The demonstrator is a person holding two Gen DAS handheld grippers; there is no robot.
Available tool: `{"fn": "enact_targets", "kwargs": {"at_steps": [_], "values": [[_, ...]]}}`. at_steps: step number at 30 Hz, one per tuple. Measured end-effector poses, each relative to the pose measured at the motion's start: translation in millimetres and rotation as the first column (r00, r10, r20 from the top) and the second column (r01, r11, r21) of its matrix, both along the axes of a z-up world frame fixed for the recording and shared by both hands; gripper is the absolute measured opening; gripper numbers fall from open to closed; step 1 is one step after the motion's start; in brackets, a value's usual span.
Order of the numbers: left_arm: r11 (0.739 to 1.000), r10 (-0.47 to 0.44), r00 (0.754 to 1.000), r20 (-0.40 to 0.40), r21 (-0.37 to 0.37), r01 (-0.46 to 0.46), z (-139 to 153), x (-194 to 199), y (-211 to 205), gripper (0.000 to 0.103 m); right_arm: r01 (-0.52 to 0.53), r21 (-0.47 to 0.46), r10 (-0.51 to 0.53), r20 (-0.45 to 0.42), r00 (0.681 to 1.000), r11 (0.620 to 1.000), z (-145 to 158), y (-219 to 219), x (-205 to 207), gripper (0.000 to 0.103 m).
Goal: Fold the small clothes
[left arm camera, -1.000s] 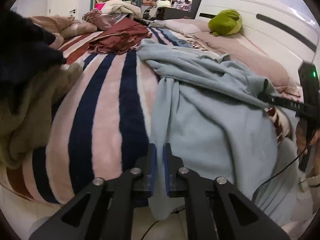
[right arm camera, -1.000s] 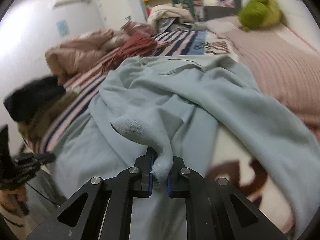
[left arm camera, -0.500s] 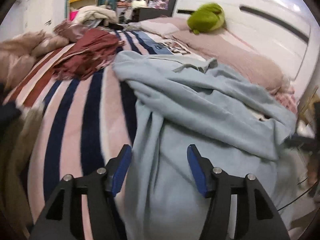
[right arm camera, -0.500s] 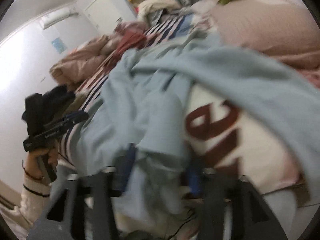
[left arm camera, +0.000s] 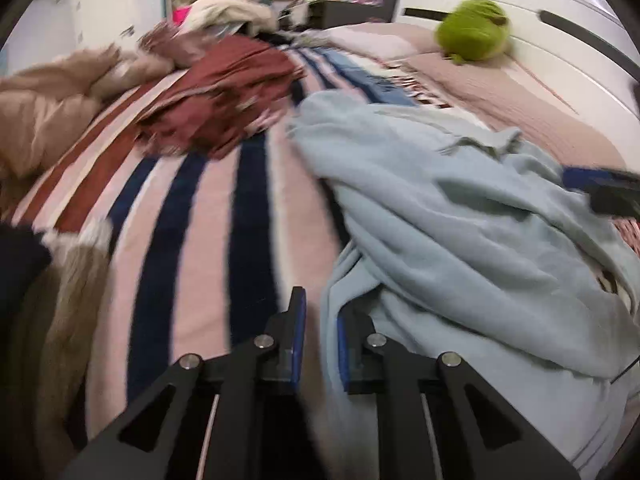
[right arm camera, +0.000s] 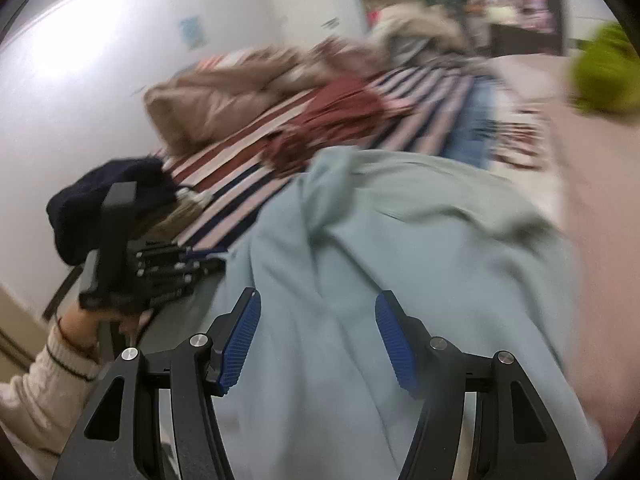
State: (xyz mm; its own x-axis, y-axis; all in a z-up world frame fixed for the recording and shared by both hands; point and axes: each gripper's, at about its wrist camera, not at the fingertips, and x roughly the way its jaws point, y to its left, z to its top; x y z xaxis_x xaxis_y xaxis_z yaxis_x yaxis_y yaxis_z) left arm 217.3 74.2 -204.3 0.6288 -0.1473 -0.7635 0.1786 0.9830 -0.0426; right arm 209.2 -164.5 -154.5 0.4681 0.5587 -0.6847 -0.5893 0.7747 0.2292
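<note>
Both of my wrist views are evenly lit by soft indoor light, with a bright glare patch on the white wall (right arm camera: pixel 72 60) at left in the right view. Motion blur smears the far bedding and the green plush (right arm camera: pixel 604 72). Fisheye bending curves straight lines, and black vignette rims every corner.
</note>
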Motion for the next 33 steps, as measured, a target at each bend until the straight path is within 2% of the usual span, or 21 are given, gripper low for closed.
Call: {"fn": "enact_targets", "kwargs": {"at_steps": [2,6,8,9,10,12,15,18,21,23,24,25,26,27,29,30,31,33], "values": [[1.0,-0.012,1.0,-0.004,-0.009,0.012,-4,1,6,0.015,-0.056,-0.02,0.055,-0.052,0.997,0.998,-11,40,44,0.057],[0.999,-0.022,1.0,0.017,-0.047,0.023,-1,1,9,0.025,-0.142,-0.071,0.136,-0.085,0.987,0.987,-33,96,88,0.055],[0.995,-0.074,0.997,0.005,-0.07,0.074,-1,5,6,0.026,-0.213,-0.113,0.205,-0.083,0.975,0.97,-43,119,91,0.046],[0.993,-0.088,0.996,0.003,-0.072,0.088,0,8,5,0.026,-0.224,-0.16,0.214,-0.076,0.974,0.961,-48,126,92,0.027],[0.992,-0.103,0.995,-0.001,-0.077,0.103,0,11,3,0.027,-0.202,-0.217,0.194,-0.058,0.979,0.955,-51,131,92,0.01],[0.986,-0.133,0.991,0.0,-0.103,0.132,1,13,0,0.028,-0.157,-0.224,0.153,-0.035,0.988,0.962,-50,123,91,0.007],[0.968,-0.211,0.977,0.006,-0.141,0.21,5,19,-12,0.031,-0.032,-0.133,0.033,0.003,0.999,0.991,-38,88,101,0.004],[0.965,-0.24,0.971,-0.003,-0.105,0.239,6,32,-28,0.033,0.052,-0.134,-0.05,0.019,0.999,0.99,-33,64,114,0.002],[0.98,-0.192,0.981,-0.01,-0.045,0.192,6,48,-36,0.03,0.074,-0.116,-0.075,-0.011,0.997,0.99,-34,54,124,0.001],[0.983,-0.168,0.986,0.002,-0.069,0.167,10,52,-30,0.01,0.026,0.003,-0.025,-0.05,0.998,1.0,-26,42,120,0.005],[0.982,-0.156,0.988,0.01,-0.103,0.156,13,53,-25,0.008,-0.021,0.049,0.024,-0.08,0.997,0.999,-26,45,117,0.005],[0.983,-0.148,0.989,0.015,-0.109,0.149,14,52,-22,0.007,-0.064,0.071,0.071,-0.109,0.991,0.995,-26,48,113,0.026],[0.985,-0.142,0.99,0.021,-0.097,0.143,15,50,-20,0.005,-0.102,0.079,0.112,-0.139,0.984,0.992,-27,53,111,0.043],[0.987,-0.138,0.99,0.026,-0.085,0.139,15,49,-20,0.005,-0.147,0.067,0.157,-0.171,0.973,0.987,-31,59,106,0.068],[0.991,-0.113,0.993,0.034,-0.065,0.115,15,47,-15,0.004,-0.186,0.01,0.185,-0.173,0.967,0.983,-39,72,96,0.058],[0.995,-0.092,0.995,0.037,-0.046,0.094,15,47,-12,0.004,-0.18,-0.022,0.174,-0.161,0.972,0.983,-44,77,93,0.024],[0.998,-0.066,0.997,0.042,-0.02,0.066,14,47,-10,0.004,-0.168,-0.042,0.16,-0.158,0.974,0.985,-47,81,92,0.003],[0.999,-0.035,0.999,0.039,-0.006,0.036,12,46,-4,0.003,-0.128,-0.053,0.119,-0.141,0.983,0.99,-52,80,92,0.001]]}}
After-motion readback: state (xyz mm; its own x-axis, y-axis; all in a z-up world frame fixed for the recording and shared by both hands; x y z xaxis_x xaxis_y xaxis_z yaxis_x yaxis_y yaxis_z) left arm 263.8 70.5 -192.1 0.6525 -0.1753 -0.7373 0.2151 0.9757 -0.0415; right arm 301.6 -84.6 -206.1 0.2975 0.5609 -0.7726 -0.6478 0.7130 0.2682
